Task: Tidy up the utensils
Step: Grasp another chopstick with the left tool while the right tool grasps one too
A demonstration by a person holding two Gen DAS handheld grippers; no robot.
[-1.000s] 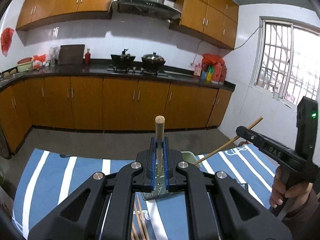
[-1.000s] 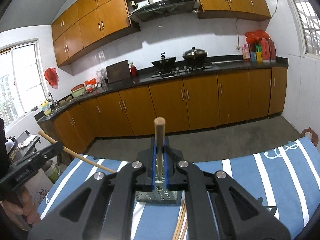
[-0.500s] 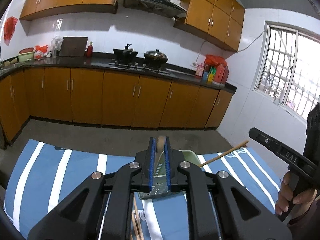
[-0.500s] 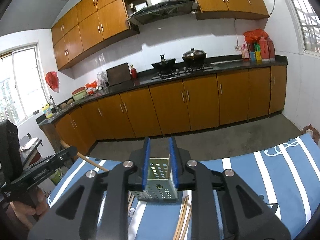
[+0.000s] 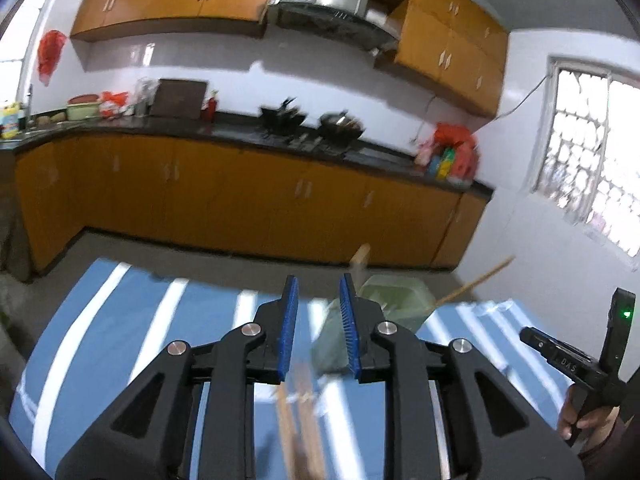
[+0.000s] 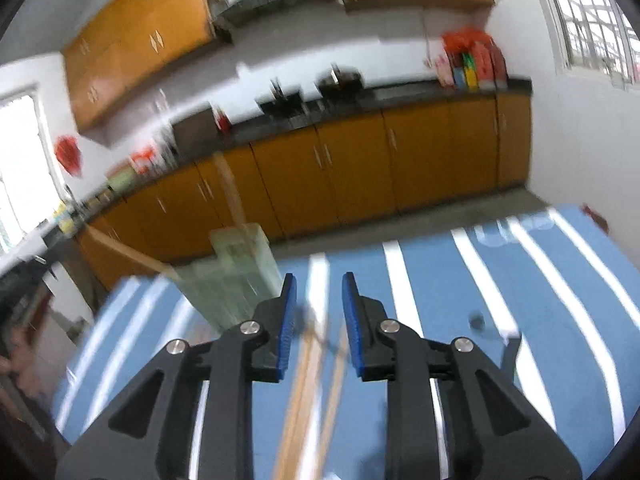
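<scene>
A pale green perforated utensil holder (image 5: 380, 304) stands on the blue striped cloth (image 5: 120, 340), with two wooden sticks (image 5: 476, 280) leaning out of it. It shows blurred in the right wrist view (image 6: 236, 272) with a stick (image 6: 230, 188) standing in it. My left gripper (image 5: 318, 328) is open and empty, just left of the holder. My right gripper (image 6: 318, 328) is open and empty, right of the holder. Loose wooden chopsticks (image 5: 300, 408) lie on the cloth below both grippers, also in the right wrist view (image 6: 308, 392).
The other hand-held gripper (image 5: 580, 360) shows at the right edge of the left wrist view. A small dark object (image 6: 476, 322) lies on the cloth at right. Orange kitchen cabinets (image 5: 240, 196) and floor lie beyond the table's far edge.
Both grippers were shut on wooden sticks a second ago. The right opened first, then the left. The sticks now stand in the holder. Both views have swung and blurred.
</scene>
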